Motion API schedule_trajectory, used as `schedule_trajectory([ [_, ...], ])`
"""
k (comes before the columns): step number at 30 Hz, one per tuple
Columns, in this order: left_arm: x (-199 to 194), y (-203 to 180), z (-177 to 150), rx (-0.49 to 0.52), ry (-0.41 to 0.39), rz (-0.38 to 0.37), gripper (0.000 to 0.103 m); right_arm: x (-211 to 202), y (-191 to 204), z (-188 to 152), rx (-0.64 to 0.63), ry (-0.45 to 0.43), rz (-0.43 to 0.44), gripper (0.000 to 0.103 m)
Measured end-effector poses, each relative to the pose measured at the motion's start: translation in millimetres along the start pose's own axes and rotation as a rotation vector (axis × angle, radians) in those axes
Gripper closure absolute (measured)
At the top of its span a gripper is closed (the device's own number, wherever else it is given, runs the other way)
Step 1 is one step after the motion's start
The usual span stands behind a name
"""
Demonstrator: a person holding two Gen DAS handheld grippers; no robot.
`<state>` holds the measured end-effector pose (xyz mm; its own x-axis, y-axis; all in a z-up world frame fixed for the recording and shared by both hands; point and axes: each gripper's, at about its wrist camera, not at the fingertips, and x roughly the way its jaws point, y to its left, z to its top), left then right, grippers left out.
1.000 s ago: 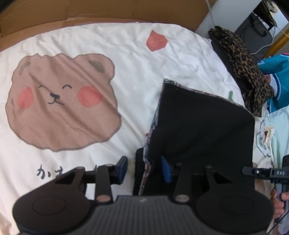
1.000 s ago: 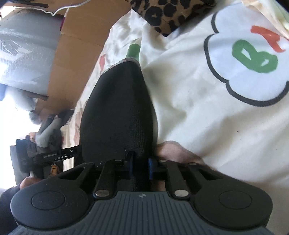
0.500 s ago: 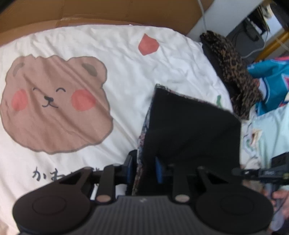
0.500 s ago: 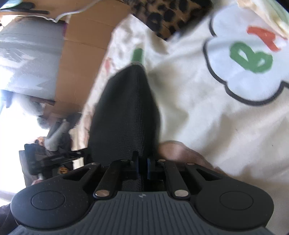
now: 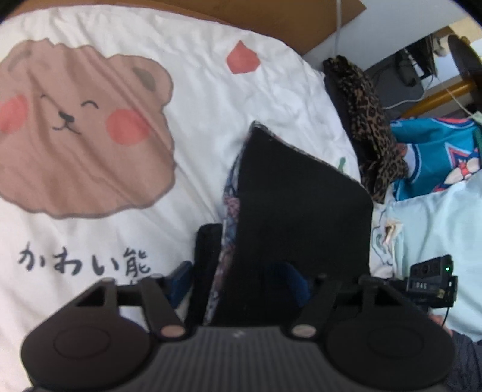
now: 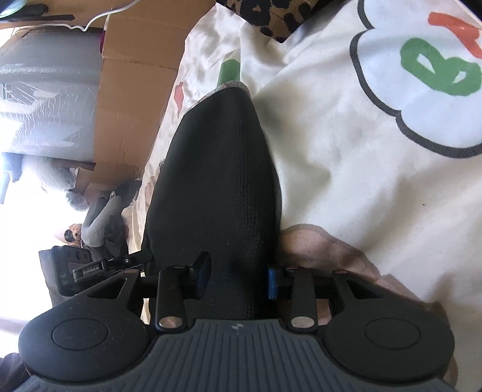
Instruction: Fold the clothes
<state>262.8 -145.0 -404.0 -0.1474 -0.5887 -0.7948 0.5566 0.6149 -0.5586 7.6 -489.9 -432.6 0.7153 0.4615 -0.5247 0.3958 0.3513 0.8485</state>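
A folded black garment with a patterned inner layer lies on the white bear-print sheet. My left gripper straddles its near left edge. The jaws are opening, and the blue pads stand clear of the cloth on both sides. In the right wrist view the same black garment runs away from my right gripper. Those jaws are opening too, with the cloth's near end loose between the blue pads. Each view shows the other gripper at the garment's far side.
A leopard-print garment lies past the black one, with a teal jersey and a pale blue garment to the right. Cardboard borders the sheet's far edge. A sleeve shows at bottom right.
Both pairs of jaws were pinched on the black garment's edge half a second ago and now stand spread apart. The left gripper has tipped down and come closer to the cloth.
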Motion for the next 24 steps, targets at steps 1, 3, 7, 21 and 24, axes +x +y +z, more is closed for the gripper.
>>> schedule_trajectory([
  [1,2.9,2.0,-1.0,0.002,0.003,-0.008,0.030,0.7,-0.8,0.3,0.004,0.002,0.004,0.061],
  [3,4.2,5.8,-3.1,-0.017,-0.011,-0.037,0.027,2.3,-1.6,1.2,0.008,0.006,0.008,0.061],
  [7,4.6,7.8,-4.9,-0.034,-0.012,-0.076,0.057,5.0,-0.7,1.7,-0.001,0.011,-0.011,0.074],
  [21,3.9,-4.6,1.8,0.020,0.028,-0.009,0.027,-4.2,7.4,-2.4,-0.011,-0.013,-0.016,0.083],
  [24,11.3,-6.1,2.1,0.013,0.052,-0.033,0.029,-3.8,6.2,-5.5,-0.031,0.004,-0.035,0.075],
])
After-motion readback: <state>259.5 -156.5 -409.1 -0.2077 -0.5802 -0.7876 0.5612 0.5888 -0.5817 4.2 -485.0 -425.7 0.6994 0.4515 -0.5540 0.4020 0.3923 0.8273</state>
